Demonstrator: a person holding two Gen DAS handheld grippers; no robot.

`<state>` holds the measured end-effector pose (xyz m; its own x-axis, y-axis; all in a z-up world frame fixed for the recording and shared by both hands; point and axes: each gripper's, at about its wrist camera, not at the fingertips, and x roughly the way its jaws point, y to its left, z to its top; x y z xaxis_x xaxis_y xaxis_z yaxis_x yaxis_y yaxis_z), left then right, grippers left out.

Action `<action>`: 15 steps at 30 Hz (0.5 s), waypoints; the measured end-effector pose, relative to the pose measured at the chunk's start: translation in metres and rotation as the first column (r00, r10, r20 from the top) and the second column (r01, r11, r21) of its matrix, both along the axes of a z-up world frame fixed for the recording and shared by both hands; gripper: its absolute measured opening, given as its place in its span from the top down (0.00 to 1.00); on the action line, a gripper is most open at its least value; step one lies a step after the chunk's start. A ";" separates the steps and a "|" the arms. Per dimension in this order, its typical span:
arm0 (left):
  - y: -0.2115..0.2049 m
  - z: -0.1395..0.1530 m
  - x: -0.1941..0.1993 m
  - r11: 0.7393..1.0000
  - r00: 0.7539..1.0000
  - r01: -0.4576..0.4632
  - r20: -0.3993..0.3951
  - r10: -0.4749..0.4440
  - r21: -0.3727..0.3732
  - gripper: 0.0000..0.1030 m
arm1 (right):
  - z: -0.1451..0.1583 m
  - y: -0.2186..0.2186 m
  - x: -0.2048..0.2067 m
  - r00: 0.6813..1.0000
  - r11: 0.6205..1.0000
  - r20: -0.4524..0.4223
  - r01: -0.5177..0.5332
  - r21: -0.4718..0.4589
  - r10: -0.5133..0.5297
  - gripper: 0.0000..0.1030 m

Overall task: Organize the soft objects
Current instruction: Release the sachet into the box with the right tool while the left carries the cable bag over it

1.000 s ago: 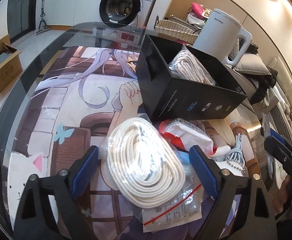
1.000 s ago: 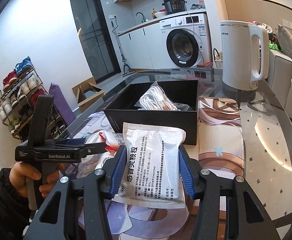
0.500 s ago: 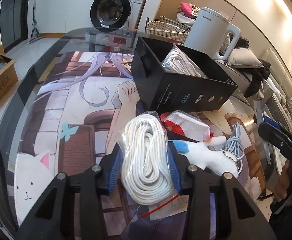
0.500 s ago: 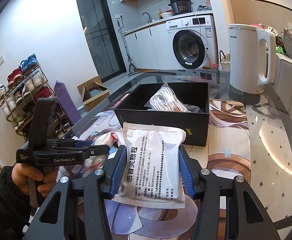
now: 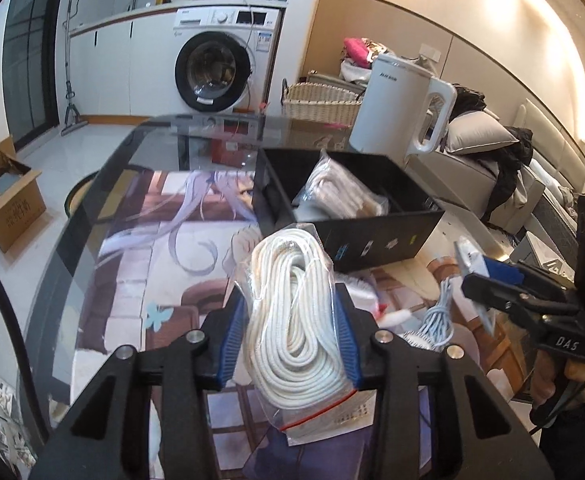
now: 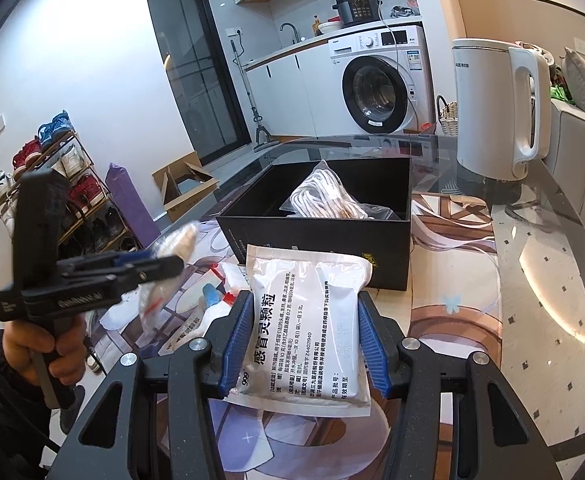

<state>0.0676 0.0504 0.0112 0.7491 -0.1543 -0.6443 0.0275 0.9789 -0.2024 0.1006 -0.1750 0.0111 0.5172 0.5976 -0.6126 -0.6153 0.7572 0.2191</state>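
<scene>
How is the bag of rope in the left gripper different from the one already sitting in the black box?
The held bag of white rope is pinched between the left gripper pads and lifted off the table; the boxed bag of rope lies loose inside the black box. The held bag shows a red seal strip at its lower end; none is visible on the boxed one. Both are clear plastic bags holding coiled white rope.
</scene>
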 end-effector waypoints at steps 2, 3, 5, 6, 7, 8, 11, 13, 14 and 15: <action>-0.003 0.009 0.002 1.000 1.000 0.009 0.022 -0.010 0.008 0.61 | 0.003 0.000 0.000 1.000 1.000 0.010 -0.002 0.002 0.002 0.50; -0.005 0.012 0.003 1.000 0.999 0.012 0.031 -0.012 0.012 0.61 | 0.005 0.000 0.000 1.000 1.000 0.019 -0.002 0.003 0.002 0.50; -0.007 0.021 0.005 1.000 0.999 0.017 0.051 -0.017 0.016 0.61 | 0.009 -0.001 0.003 1.000 1.000 0.031 0.001 0.008 -0.002 0.50; -0.008 0.024 0.006 1.000 0.998 0.018 0.060 -0.019 0.017 0.61 | 0.012 -0.001 0.004 0.999 1.000 0.034 0.004 0.012 -0.004 0.50; -0.009 0.027 0.008 1.000 0.997 0.022 0.070 -0.024 0.021 0.61 | 0.013 -0.001 0.005 0.999 1.000 0.039 0.006 0.014 -0.006 0.50; -0.010 0.030 0.009 0.999 0.997 0.025 0.077 -0.027 0.027 0.61 | 0.016 -0.001 0.007 0.999 1.000 0.047 0.010 0.017 -0.011 0.50; -0.015 0.037 0.012 0.999 0.995 0.028 0.095 -0.032 0.039 0.61 | 0.022 0.000 0.011 0.998 1.000 0.062 0.011 0.024 -0.013 0.50; -0.017 0.040 0.015 0.999 0.994 0.028 0.104 -0.033 0.042 0.61 | 0.025 0.000 0.014 0.997 1.000 0.071 0.011 0.028 -0.013 0.50; -0.019 0.041 0.017 0.999 0.994 0.028 0.107 -0.033 0.044 0.61 | 0.026 0.001 0.016 0.997 0.999 0.076 0.008 0.031 -0.011 0.50; -0.020 0.042 0.019 0.999 0.993 0.028 0.109 -0.033 0.045 0.61 | 0.028 0.002 0.017 0.997 1.000 0.079 0.009 0.030 -0.011 0.50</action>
